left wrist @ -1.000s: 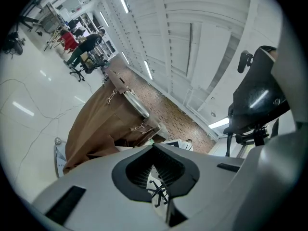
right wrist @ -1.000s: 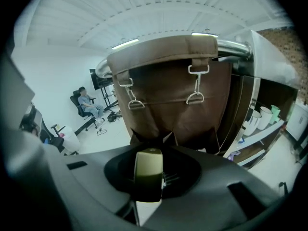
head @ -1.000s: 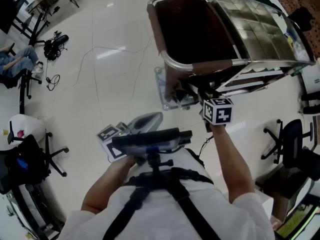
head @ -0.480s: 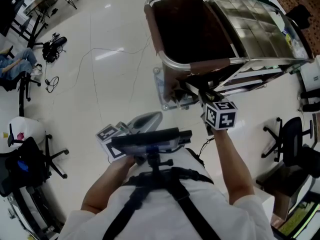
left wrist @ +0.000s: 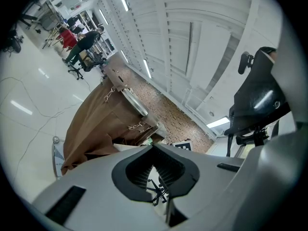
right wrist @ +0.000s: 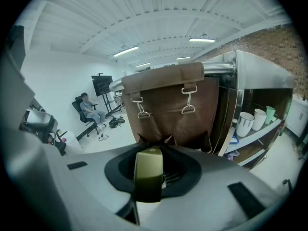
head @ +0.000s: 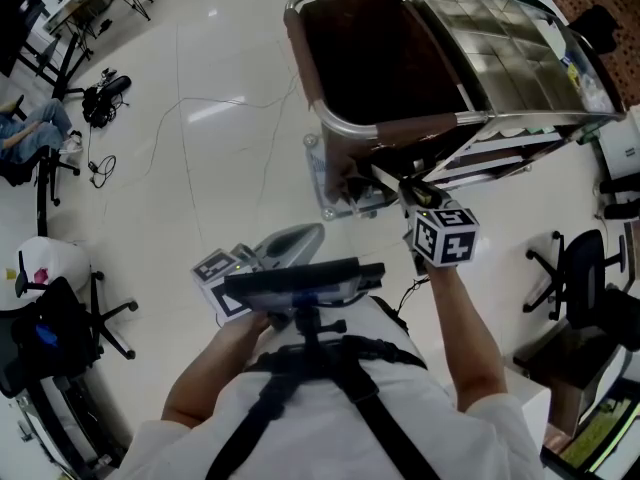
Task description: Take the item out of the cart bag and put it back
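Closest in, the left gripper (left wrist: 153, 165) is held level by the person's waist, its fingers drawn together at the tips with nothing between them. The right gripper (right wrist: 149, 158) reaches further out and tilts downward, its marker cube (head: 445, 236) showing clearly from above. Its fingers are partly closed on a small pale yellow-green block (right wrist: 148, 173) and pinch it from both sides, so the block stands upright in the gap.

The block is outside the cart bag (right wrist: 168, 105) - it hangs in front of the bag's brown outer face, below the two metal clips (right wrist: 187, 100) that hang the bag from the cart. From above, the bag's mouth (head: 380, 58) is open and dark inside, and I cannot make out anything in it. A chrome rail (head: 395, 128) runs along the near edge.

To the right of the bag, white cups (right wrist: 245, 123) stand on a shelf (right wrist: 255, 139) of the cart. Beyond - across the pale glossy floor (head: 200, 148) - an office chair (head: 580, 278) stands at the right.
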The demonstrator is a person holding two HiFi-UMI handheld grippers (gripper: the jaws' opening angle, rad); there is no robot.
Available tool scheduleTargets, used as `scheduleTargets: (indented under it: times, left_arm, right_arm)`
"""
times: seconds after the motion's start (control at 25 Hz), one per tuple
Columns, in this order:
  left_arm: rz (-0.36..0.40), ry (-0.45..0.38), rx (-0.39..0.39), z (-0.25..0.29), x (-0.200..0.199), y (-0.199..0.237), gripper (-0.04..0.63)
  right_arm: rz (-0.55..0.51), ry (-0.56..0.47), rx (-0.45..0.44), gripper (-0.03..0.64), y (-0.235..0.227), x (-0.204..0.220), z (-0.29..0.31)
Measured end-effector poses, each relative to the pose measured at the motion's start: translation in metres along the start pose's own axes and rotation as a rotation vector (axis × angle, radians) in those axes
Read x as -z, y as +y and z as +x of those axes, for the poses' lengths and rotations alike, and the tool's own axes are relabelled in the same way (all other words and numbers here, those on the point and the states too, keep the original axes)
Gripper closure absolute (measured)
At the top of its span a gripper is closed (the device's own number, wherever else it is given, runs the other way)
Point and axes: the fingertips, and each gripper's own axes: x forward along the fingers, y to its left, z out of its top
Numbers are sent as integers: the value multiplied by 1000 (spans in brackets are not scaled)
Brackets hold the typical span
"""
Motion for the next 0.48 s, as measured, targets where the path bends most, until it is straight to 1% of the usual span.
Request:
scheduleTargets:
  times: [0.48]
  left_arm:
    - [3, 19, 14, 3, 4, -5, 594]
  right_arm:
    - [5, -63, -15, 541, 12, -17, -28]
